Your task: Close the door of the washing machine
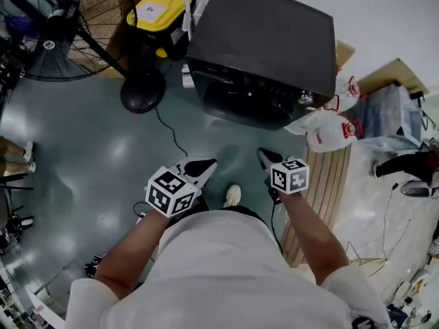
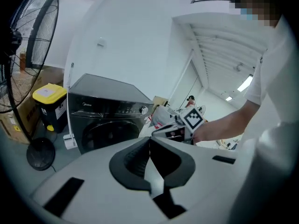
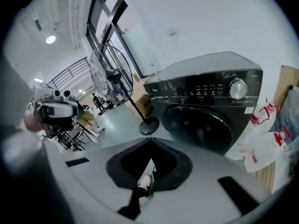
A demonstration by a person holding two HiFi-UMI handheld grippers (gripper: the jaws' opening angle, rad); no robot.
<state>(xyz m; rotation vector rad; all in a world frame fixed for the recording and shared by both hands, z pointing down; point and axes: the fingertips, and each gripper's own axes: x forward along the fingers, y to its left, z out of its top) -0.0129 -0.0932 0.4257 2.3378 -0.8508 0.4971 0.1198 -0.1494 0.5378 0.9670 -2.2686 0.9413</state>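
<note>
The dark grey washing machine (image 1: 260, 46) stands on the floor ahead of me, and its round door (image 1: 250, 105) lies flush with the front. The left gripper view shows the door (image 2: 105, 134) the same way, as does the right gripper view (image 3: 201, 127). My left gripper (image 1: 202, 164) hangs over the floor well short of the machine, jaws together with nothing between them. My right gripper (image 1: 269, 157) is level with it on the right, also shut and empty, and apart from the door. Neither gripper touches the machine.
A large standing fan (image 1: 62, 26) with a round base (image 1: 143, 91) is at the left of the machine, beside a yellow-lidded bin (image 1: 159, 12). White jugs in bags (image 1: 333, 129) and wooden slats (image 1: 329, 184) lie at the right. A cable (image 1: 171, 132) crosses the floor.
</note>
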